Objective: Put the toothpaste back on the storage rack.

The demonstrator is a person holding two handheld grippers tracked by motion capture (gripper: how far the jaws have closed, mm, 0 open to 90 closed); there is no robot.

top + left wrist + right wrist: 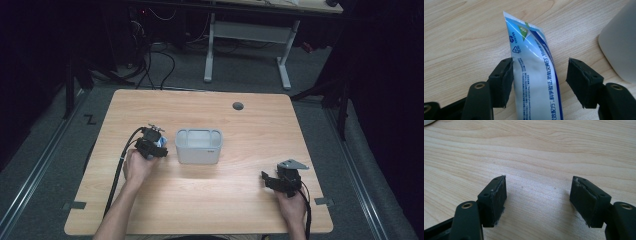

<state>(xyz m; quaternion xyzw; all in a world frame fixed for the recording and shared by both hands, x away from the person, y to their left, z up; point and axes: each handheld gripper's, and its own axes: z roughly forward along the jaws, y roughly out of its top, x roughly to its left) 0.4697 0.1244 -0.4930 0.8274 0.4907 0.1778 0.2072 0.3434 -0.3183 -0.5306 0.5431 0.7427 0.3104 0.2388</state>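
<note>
A blue-and-white toothpaste tube (534, 75) lies on the wooden table, its crimped end pointing away from me. My left gripper (540, 62) straddles it: one pad rests against the tube's edge, while the other stands apart with bare wood in the gap. From above, the left gripper (152, 145) sits just left of a white bin (199, 146), with a bit of the tube (161, 143) peeking out beside it. My right gripper (267, 179) hovers low at the table's front right. In its own view the right gripper (537, 180) is open over bare wood.
The white bin's rounded wall (621, 45) stands close on the right of the left gripper. The table (260, 125) has a grey cable hole (238, 106) near its far edge. A desk frame and cables sit on the floor beyond.
</note>
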